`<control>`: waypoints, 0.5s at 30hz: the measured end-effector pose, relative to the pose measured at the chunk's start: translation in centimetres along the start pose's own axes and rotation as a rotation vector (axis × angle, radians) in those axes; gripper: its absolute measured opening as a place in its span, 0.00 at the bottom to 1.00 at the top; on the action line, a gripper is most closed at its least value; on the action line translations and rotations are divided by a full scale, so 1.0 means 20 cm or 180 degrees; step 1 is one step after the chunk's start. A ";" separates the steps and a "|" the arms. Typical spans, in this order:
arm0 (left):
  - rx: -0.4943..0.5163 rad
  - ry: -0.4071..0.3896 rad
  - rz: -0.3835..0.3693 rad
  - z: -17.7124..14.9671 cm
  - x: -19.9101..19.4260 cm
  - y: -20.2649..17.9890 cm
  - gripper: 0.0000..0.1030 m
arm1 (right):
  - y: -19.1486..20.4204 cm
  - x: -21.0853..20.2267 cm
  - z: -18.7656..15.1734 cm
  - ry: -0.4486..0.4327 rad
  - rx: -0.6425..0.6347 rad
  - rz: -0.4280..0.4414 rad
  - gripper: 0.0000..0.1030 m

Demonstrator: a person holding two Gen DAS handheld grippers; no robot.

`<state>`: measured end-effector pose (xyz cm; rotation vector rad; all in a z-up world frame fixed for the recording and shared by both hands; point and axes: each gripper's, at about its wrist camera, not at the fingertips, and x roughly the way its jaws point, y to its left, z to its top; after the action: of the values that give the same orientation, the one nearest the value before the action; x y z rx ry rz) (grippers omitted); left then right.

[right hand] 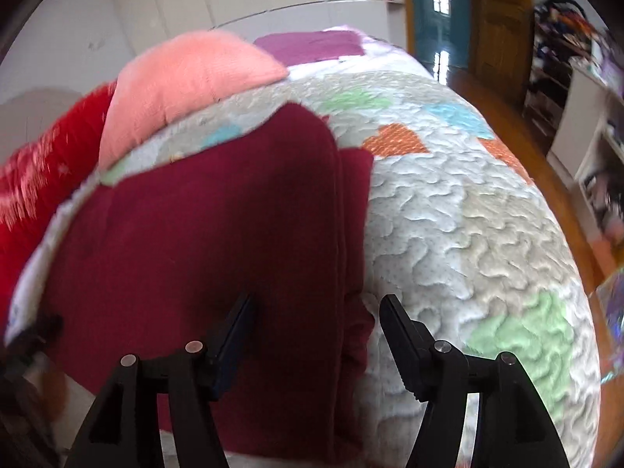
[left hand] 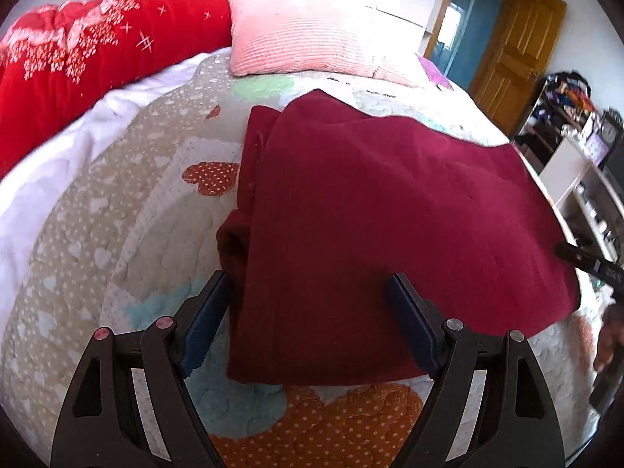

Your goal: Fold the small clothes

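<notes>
A dark maroon garment (left hand: 374,218) lies folded flat on the quilted bedspread (left hand: 128,202). My left gripper (left hand: 308,284) is open, its fingers astride the garment's near left part, just above it. The same garment (right hand: 218,226) shows in the right wrist view, with its folded right edge running down the middle. My right gripper (right hand: 318,304) is open, its fingers astride that right edge near the front. The right gripper's tip also shows at the far right of the left wrist view (left hand: 585,261).
A pink pillow (left hand: 296,35) and a red patterned blanket (left hand: 89,50) lie at the head of the bed. A purple cloth (right hand: 312,45) lies at the far end. Shelves with clutter (left hand: 577,148) and a wooden door (left hand: 514,46) stand to the right, past the bed edge.
</notes>
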<state>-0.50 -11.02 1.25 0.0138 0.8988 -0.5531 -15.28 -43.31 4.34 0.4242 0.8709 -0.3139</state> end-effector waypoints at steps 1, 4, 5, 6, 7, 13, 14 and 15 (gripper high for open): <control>-0.0037 0.0009 -0.0013 0.00 0.00 0.01 0.80 | 0.01 -0.04 -0.01 -0.0080 -0.0006 0.0026 0.62; -0.0134 0.0046 -0.0058 0.00 0.02 0.03 0.80 | 0.07 -0.17 -0.04 -0.0325 -0.0116 0.0000 0.62; -0.0149 0.0046 -0.0069 0.00 0.02 0.04 0.80 | 0.09 -0.20 -0.05 -0.0382 -0.0153 0.0026 0.62; -0.0151 0.0039 -0.0069 0.00 0.02 0.04 0.80 | 0.11 -0.22 -0.06 -0.0431 -0.0174 0.0061 0.62; -0.0146 0.0035 -0.0063 0.00 0.02 0.04 0.80 | 0.12 -0.23 -0.08 -0.0455 -0.0179 0.0110 0.62; -0.0105 0.0022 -0.0042 -0.02 0.00 0.02 0.80 | 0.22 -0.14 -0.15 -0.0322 -0.0189 0.0178 0.51; -0.0104 0.0024 -0.0045 -0.02 0.00 0.02 0.80 | 0.23 -0.11 -0.16 -0.0279 -0.0239 0.0116 0.51; -0.0104 0.0029 -0.0048 -0.02 0.00 0.02 0.80 | 0.24 -0.07 -0.17 -0.0191 -0.0293 0.0023 0.51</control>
<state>-0.60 -10.52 0.89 -0.0201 0.9172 -0.5527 -16.37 -37.30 4.57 0.3311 0.8217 -0.2775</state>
